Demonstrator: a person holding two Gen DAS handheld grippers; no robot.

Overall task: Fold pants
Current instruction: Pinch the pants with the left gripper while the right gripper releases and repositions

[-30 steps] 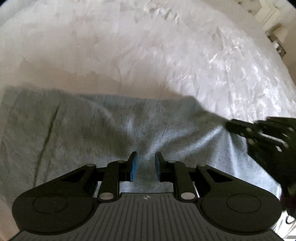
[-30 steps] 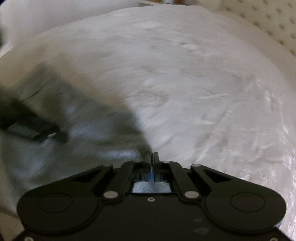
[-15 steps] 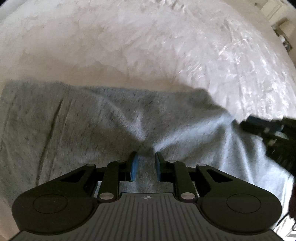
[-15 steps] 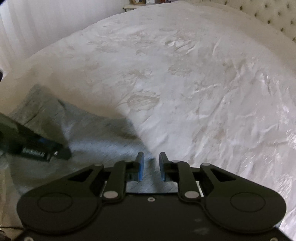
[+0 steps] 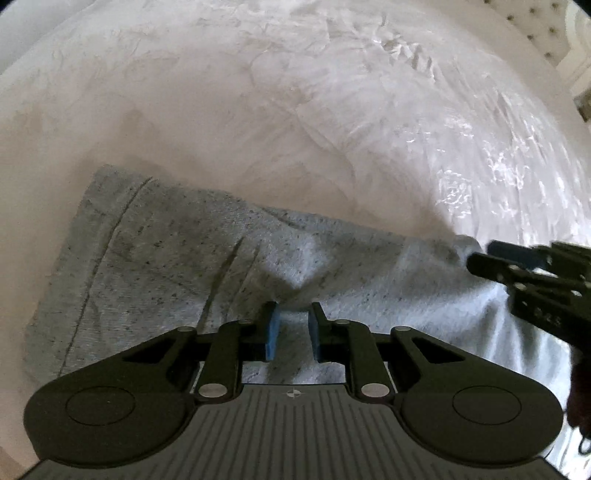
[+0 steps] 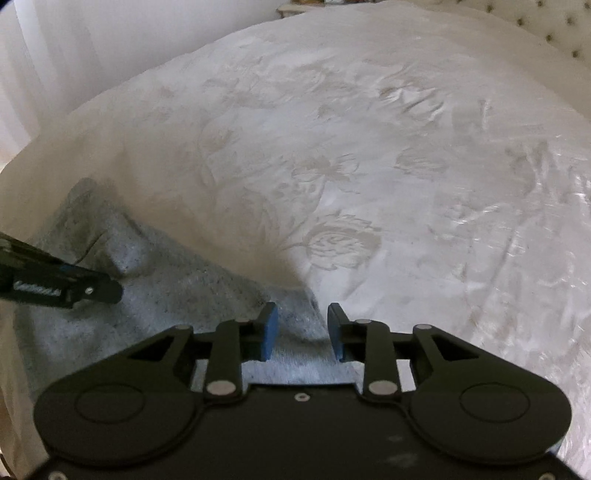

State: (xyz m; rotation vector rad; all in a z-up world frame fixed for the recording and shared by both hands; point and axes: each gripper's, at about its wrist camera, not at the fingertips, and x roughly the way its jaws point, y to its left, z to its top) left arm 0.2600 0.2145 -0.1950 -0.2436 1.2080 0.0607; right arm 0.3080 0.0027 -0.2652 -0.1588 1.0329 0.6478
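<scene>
The grey pants lie folded on a white bedspread, a long band across the left wrist view. My left gripper is open, its blue pads just over a raised fold of the cloth, holding nothing. My right gripper is open over the right end of the pants and holds nothing. It shows at the right edge of the left wrist view. The left gripper shows at the left edge of the right wrist view.
The white bedspread with a woven flower pattern stretches far beyond the pants. A tufted headboard is at the far right. White curtains hang at the far left.
My right gripper was shut on the pants' edge one second ago; it has opened and let go. The pants have settled on the bed. My left gripper stayed open.
</scene>
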